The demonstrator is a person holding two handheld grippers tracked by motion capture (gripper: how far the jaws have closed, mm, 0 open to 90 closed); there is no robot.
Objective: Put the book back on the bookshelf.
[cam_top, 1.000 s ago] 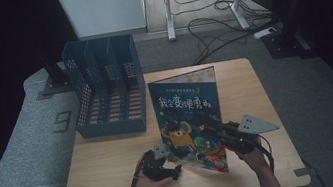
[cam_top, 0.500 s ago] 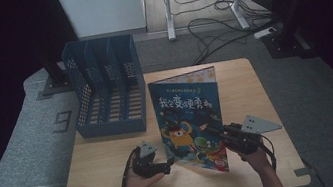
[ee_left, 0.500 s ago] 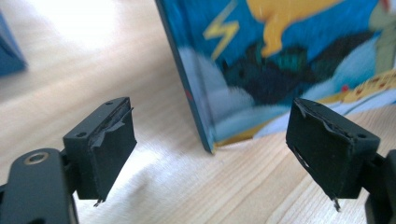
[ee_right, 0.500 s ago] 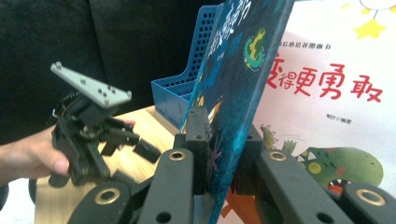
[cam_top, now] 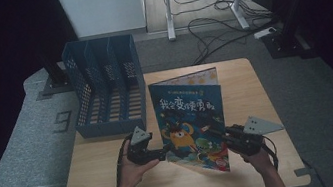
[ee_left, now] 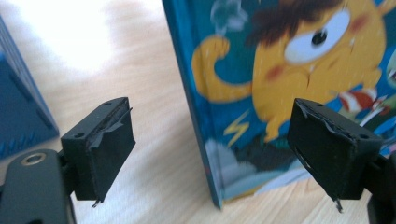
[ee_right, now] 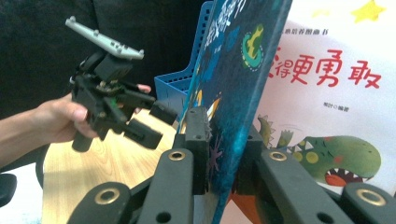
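One picture book [cam_top: 189,117] stands upright near the table's [cam_top: 98,185] front edge, pinched at its right edge by the right gripper [cam_top: 228,139] so it stays up. Left gripper [cam_top: 161,151] hovers beside the spine, jaws spread wide and straddling it, probably to take hold for the blue file rack [cam_top: 106,90] at the back left corner.

There is one picture book [cam_top: 189,115], standing between the fingers of both grippers. One blue file rack [cam_top: 106,86] with three compartments stands beyond the fingers. Two grippers, left [cam_top: 160,153] and right [cam_top: 223,138], and one desk [cam_top: 243,81].
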